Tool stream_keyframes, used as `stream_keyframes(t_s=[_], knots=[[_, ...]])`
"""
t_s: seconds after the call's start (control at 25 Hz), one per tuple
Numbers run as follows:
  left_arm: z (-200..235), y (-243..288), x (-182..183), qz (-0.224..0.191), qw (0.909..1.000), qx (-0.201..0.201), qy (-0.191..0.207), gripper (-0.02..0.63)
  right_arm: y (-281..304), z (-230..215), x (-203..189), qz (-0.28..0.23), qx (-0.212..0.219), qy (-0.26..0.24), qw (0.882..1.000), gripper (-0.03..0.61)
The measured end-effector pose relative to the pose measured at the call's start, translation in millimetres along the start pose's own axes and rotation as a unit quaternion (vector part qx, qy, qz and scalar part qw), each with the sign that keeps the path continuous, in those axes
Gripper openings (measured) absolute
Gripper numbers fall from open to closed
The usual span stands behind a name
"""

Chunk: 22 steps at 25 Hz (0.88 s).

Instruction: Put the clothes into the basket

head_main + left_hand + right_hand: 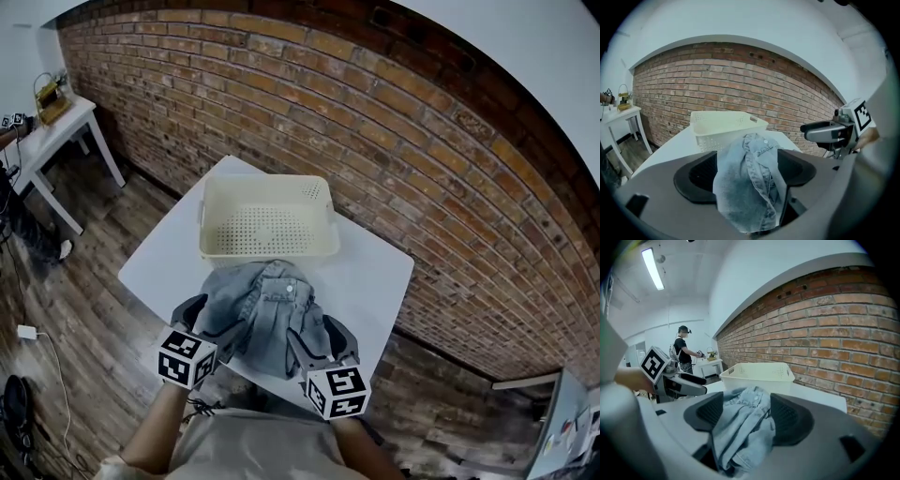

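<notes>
A light blue denim garment (267, 309) lies bunched on the white table (375, 272), just in front of the empty cream perforated basket (265, 251). My left gripper (208, 322) is at the garment's left near edge and my right gripper (319, 339) at its right near edge. In the left gripper view the denim (750, 183) drapes between the spread jaws of the left gripper (747, 164), with the basket (724, 129) behind it. The right gripper view shows the same: denim (740, 432) lying loosely between the parted jaws of the right gripper (743, 411), and the basket (759, 376) beyond.
A brick wall (394, 122) runs behind the table. A second white table (56, 131) stands at the far left, and a person (684, 350) works near it. Wooden floor (84, 300) surrounds the table, with a cable and plug (26, 332) at the left.
</notes>
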State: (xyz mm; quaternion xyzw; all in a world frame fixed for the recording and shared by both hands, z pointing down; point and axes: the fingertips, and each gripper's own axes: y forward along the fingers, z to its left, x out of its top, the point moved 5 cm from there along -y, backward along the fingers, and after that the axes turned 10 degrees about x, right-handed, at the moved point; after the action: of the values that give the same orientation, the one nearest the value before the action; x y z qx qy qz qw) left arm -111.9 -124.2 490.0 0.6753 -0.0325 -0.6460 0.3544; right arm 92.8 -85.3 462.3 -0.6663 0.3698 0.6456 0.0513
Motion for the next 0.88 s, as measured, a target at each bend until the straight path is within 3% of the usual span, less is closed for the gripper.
stream_keyframes(t_s=[0.28,0.68,0.88], knots=[[13,33,-19,0.068,0.9973,-0.025,0.005,0.491,21,-31,-35,0.079,0.0,0.06,0.995,0.453],[33,74,-58,0.185,0.9824,-0.017,0.021,0.545,55,-58,-94,0.203,0.004,0.139,0.969,0.536],[33,91,-80,0.245,0.9679,-0.047,-0.035,0.56,74,-64,-120,0.233,0.051,0.218,0.947,0.577]])
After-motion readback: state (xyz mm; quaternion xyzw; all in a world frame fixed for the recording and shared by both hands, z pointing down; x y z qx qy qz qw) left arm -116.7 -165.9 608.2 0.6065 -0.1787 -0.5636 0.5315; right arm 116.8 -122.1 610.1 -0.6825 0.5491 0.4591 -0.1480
